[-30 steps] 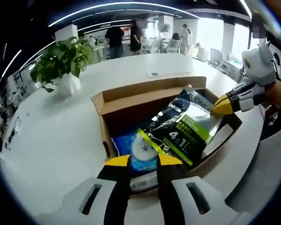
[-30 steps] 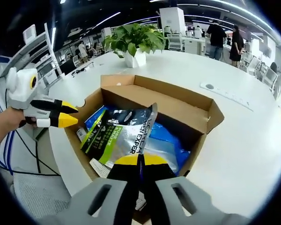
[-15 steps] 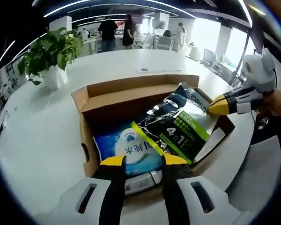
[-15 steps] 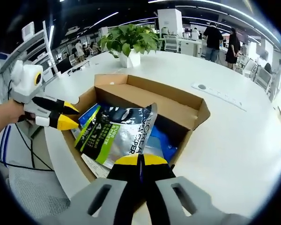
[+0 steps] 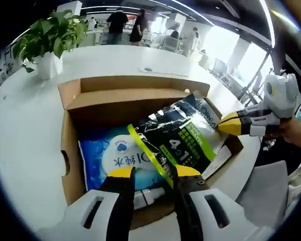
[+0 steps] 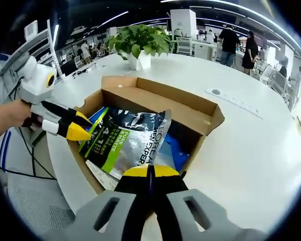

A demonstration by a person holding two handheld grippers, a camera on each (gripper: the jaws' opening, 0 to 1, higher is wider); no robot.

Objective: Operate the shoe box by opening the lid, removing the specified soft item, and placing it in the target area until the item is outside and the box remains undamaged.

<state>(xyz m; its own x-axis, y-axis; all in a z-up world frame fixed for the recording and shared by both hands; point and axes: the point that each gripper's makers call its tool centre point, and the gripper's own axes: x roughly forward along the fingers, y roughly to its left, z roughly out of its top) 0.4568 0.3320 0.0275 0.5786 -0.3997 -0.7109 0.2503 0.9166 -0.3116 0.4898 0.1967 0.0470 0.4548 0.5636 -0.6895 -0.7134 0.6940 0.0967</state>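
While the cardboard box (image 6: 155, 108) sat open on the white bench (image 6: 251, 145), the right gripper (image 6: 149, 173) had its jaws clamped on the silver-black pouch (image 6: 130, 140), tilted up above a blue pack (image 5: 123, 158) inside. The left gripper (image 5: 149, 173) hovered with jaws apart at the box's edge.

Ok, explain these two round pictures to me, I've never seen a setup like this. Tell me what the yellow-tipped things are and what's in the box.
A person holds a two-jaw gripper in each hand, and a fisheye camera rides on each one. In the left gripper view, the left gripper stands open over the open cardboard box on a white table. In the right gripper view, the right gripper is shut on the edge of a silver-black pouch and holds it tilted above a blue wipes pack in the box. A potted plant stands on the table behind the box.
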